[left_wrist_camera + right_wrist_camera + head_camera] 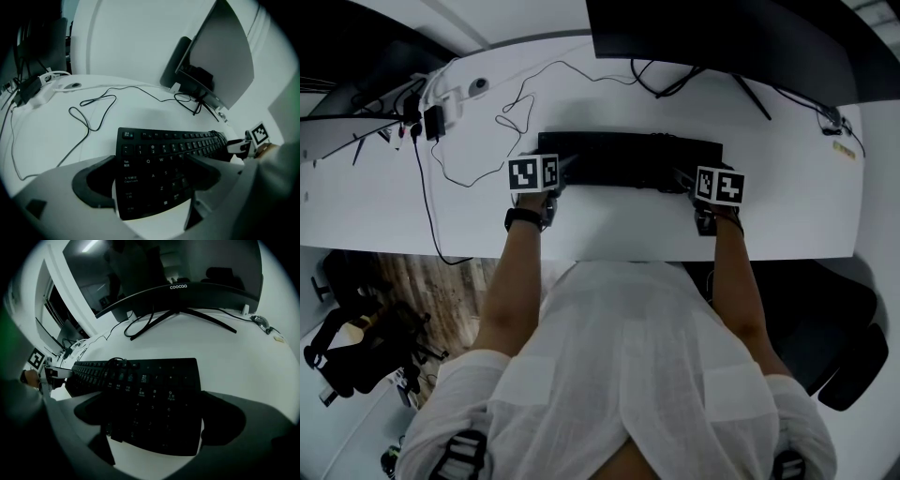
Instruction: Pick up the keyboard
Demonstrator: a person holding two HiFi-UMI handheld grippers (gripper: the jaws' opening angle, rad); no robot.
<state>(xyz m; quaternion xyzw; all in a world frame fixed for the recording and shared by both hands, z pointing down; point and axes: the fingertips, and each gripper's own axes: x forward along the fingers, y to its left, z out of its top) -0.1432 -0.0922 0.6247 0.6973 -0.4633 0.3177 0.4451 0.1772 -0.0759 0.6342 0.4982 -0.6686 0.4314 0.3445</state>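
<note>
Two grippers are at work here, one at each end of the black keyboard (628,159), which lies flat on the white surface (609,230) just in front of the person. The left gripper (564,169) has its jaws spread wide. In the left gripper view the keyboard's (164,154) Esc-and-Tab end sits between them, with one jaw right at the short end edge and the other over the letter keys, but I can't tell whether either is pressing. The left gripper (147,185) has nothing clamped. The right gripper (684,176) mirrors it at the far end, jaws just as wide. The number-pad end of the keyboard (145,385) lies between the jaws of the right gripper (154,420), with one jaw right beside the end edge and the other across the keys. Behind the keyboard stands a dark monitor (164,268) on splayed legs, and a thin black cable (516,108) loops loosely over the surface toward the back left.
</note>
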